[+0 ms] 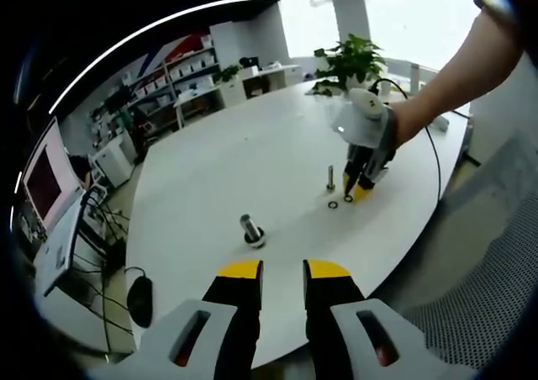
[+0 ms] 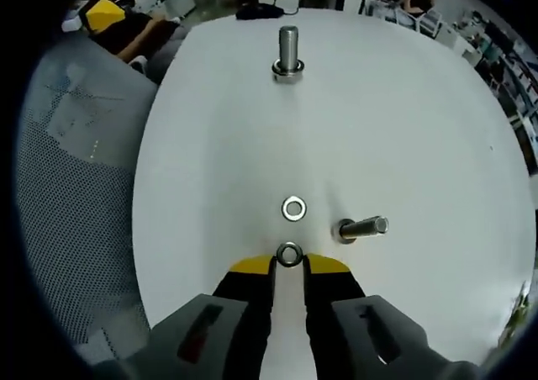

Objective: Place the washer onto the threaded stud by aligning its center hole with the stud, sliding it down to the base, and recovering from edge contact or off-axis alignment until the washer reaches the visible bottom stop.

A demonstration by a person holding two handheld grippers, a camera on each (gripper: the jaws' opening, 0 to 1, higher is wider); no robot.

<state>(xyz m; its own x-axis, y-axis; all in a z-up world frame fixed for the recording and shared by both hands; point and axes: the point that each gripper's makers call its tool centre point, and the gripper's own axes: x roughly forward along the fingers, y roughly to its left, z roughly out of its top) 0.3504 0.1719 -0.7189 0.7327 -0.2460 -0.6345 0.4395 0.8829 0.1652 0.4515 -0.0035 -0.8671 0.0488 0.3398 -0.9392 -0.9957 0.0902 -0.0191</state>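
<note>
Right gripper view, nearest first: right gripper (image 2: 289,265) with yellow-tipped black fingers (image 2: 252,266) nearly closed, pinching a small silver metal washer (image 2: 289,254) by its edge at the very tips, low over the white round bench (image 2: 420,128). Just beyond the fingers, a second silver washer (image 2: 293,208) lying flat on the bench, apart from the held one. Beside it, to the right of the fingertips, a short threaded steel stud (image 2: 363,227) standing from its base on the bench, appearing to lean rightward through the fisheye; bare, no washer on it. Well ahead of the fingers, a larger steel bolt with a wide collar at its foot (image 2: 287,54), upright. Far beyond, at the upper left, the yellow tips of the left gripper (image 2: 108,8) off the bench edge, over a grey mesh chair back (image 2: 76,187).

Left gripper view, nearest first: left gripper (image 1: 282,269), yellow-tipped fingers (image 1: 239,269) parted by a narrow gap, nothing between them, hovering at the near bench edge. Ahead and slightly left of the fingers, the collared bolt (image 1: 251,229). Farther on, to the right, the loose washer (image 1: 334,204) flat on the bench, the stud (image 1: 330,177) just behind it, and the right gripper (image 1: 353,194) reaching down with the held washer at its tips, just beside the stud, not yet over it. Behind, a person's bare forearm (image 1: 454,77). Beyond the bench, a green potted plant (image 1: 349,60) and white shelving (image 1: 168,86).
</note>
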